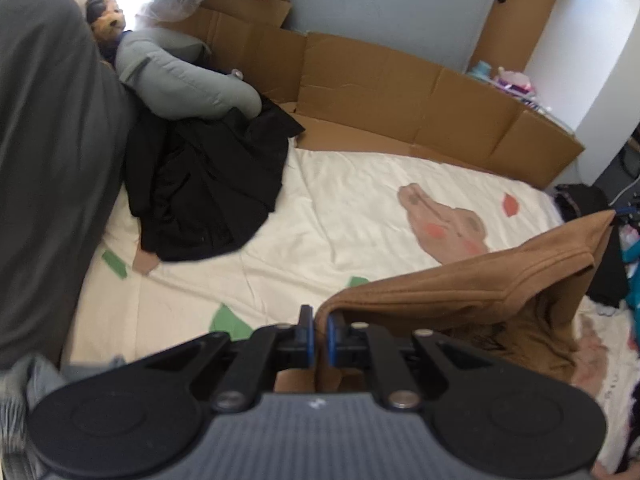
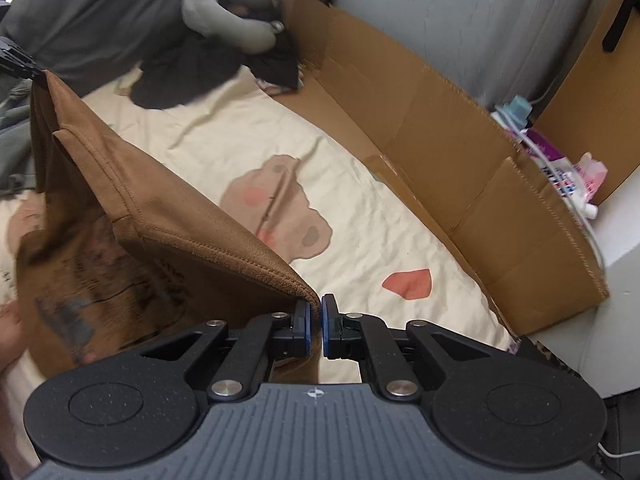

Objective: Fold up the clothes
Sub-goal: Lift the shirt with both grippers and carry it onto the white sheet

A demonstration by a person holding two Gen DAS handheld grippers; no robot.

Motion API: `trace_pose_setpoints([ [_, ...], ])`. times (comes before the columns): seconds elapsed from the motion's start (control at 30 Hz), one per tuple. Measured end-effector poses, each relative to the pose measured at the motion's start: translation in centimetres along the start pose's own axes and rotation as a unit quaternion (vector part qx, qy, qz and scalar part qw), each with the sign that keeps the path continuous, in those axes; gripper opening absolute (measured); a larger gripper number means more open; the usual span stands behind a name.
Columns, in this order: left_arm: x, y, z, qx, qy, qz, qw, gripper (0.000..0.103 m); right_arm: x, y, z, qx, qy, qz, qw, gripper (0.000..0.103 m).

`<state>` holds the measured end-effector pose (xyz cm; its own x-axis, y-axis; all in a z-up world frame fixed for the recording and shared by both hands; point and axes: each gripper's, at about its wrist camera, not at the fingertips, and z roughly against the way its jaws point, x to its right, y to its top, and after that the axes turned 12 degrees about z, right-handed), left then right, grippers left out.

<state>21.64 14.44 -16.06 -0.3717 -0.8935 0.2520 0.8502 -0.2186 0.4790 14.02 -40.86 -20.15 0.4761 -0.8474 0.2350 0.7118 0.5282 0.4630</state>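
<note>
While the left gripper (image 1: pixel 318 330) pinches one corner of the brown T-shirt (image 1: pixel 472 280), the right gripper (image 2: pixel 315 322) clamps the opposite corner. Stretched between them, the shirt hangs over the cream bedsheet (image 2: pixel 360 216) ahead.

Left wrist view looks close over the bed (image 1: pixel 320 208) toward cardboard (image 1: pixel 400 92); right wrist view likewise; both share the brown garment (image 1: pixel 480 292).

Left claw (image 1: pixel 319 334) clamped closed, right claw (image 2: pixel 315 326) clamped closed, both raised
</note>
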Motion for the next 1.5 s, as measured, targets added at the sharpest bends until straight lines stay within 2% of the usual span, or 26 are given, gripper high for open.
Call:
trace_pose_setpoints([
  [0.17,-1.4,2.3,-5.3,-0.005,0.001,-0.010,0.9999,0.007,2.0,1.1,-5.5,-0.024,0.000,-0.001,1.000,0.003],
  [0.43,-3.1,3.8,-13.9,-0.028,0.010,-0.014,0.9995,0.007,5.3,2.7,-14.3,-0.064,0.002,-0.002,0.998,0.003],
  [0.77,-5.1,4.4,-20.8,-0.062,0.037,0.019,0.9972,0.007,7.4,3.0,-22.6,-0.106,0.001,-0.009,0.994,0.003],
  [1.07,-5.3,5.7,-21.2,-0.058,0.028,0.014,0.9978,0.007,8.3,3.5,-24.7,-0.118,-0.012,-0.006,0.993,0.003],
  [1.23,-5.0,6.5,-21.2,-0.052,0.020,0.010,0.9984,0.007,9.6,4.9,-24.6,-0.119,-0.039,0.003,0.992,0.003],
  [1.5,-4.9,7.9,-21.9,-0.041,0.017,0.011,0.9989,0.007,11.4,7.3,-27.0,-0.140,-0.054,0.029,0.988,0.003],
])
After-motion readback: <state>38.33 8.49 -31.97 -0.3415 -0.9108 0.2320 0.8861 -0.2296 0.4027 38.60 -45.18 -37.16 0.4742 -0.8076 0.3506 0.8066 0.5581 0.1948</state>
